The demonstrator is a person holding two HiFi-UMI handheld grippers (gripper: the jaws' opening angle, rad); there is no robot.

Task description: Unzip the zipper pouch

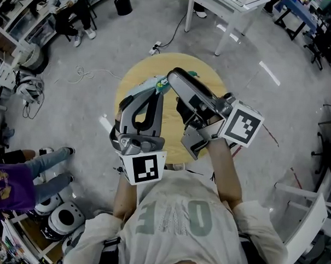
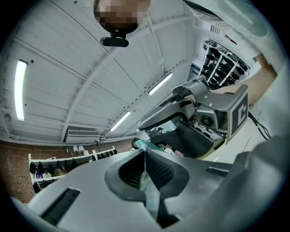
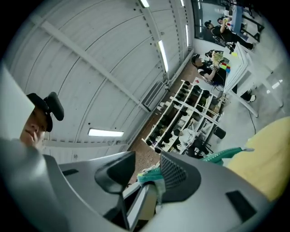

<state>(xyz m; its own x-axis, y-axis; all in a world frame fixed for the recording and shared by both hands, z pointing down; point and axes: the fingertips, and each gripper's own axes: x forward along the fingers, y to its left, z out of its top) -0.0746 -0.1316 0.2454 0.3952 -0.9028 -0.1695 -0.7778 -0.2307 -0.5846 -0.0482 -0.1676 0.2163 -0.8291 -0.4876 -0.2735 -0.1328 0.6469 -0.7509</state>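
The zipper pouch (image 1: 161, 85) is pale green with a teal zipper and hangs over the round wooden table (image 1: 204, 67), between both grippers. My left gripper (image 1: 158, 91) is shut on a thin fold of the pouch fabric (image 2: 148, 181), which runs up between its pads to the teal zipper edge (image 2: 142, 145). My right gripper (image 1: 176, 78) reaches in from the right, and in the left gripper view it (image 2: 195, 118) hangs just past the pouch. In the right gripper view my right gripper (image 3: 145, 168) has its jaws apart. The teal zipper end (image 3: 149, 176) lies against one pad, clear of the other.
The table (image 3: 269, 158) stands on a grey floor with a power strip (image 1: 155, 48) and loose cables behind it. White table legs (image 1: 225, 16) rise at the back, a black bin (image 1: 123, 5) sits far back, and a seated person (image 1: 21, 177) is at the left.
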